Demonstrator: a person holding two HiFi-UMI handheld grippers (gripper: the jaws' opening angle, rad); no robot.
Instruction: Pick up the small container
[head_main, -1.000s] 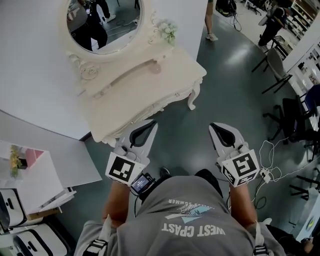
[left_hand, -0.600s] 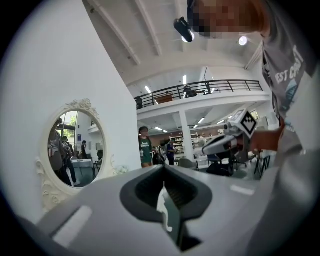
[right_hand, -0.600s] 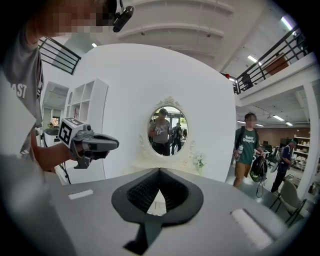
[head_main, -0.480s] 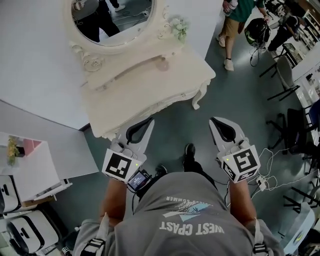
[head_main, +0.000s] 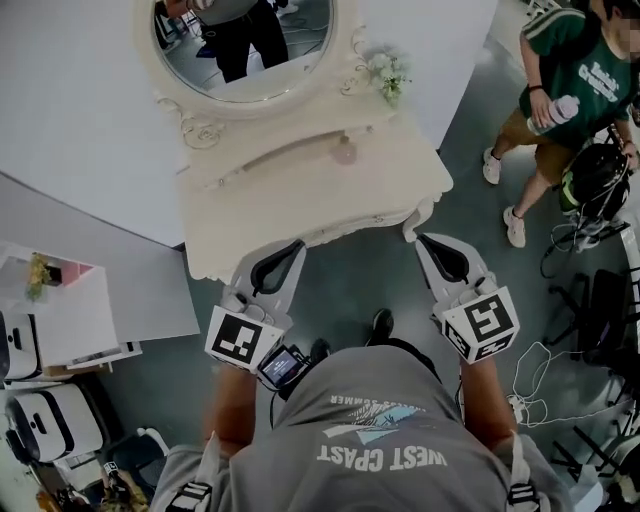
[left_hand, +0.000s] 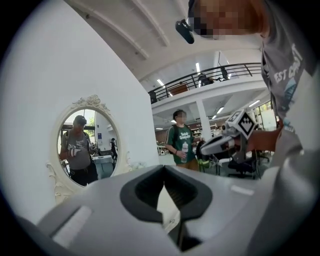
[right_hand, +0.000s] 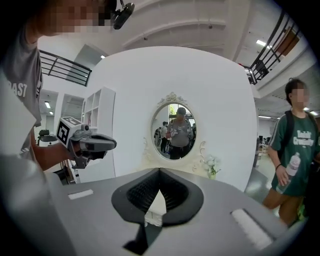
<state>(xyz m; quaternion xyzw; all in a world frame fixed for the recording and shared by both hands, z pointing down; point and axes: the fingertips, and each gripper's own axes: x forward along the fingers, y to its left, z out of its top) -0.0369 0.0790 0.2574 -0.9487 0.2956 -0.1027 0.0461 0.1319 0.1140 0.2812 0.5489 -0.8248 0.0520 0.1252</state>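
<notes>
Small container (head_main: 345, 153) is only a blurry pinkish blob on the vanity table (head_main: 300, 200) top. Your left gripper (head_main: 298, 244) and right gripper (head_main: 423, 239) have jaws pressed together and empty. Both are closer to the table's front edge than a second ago.

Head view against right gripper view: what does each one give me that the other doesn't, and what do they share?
Only the head view: the small container on the dressing table, the floor, and the right gripper seen from above. Only the right gripper view: the balcony railing, the ceiling, and its own jaws close up, shut with nothing between them. Both: the oval mirror, the flowers, the left gripper, and the bystander in green holding a bottle.
</notes>
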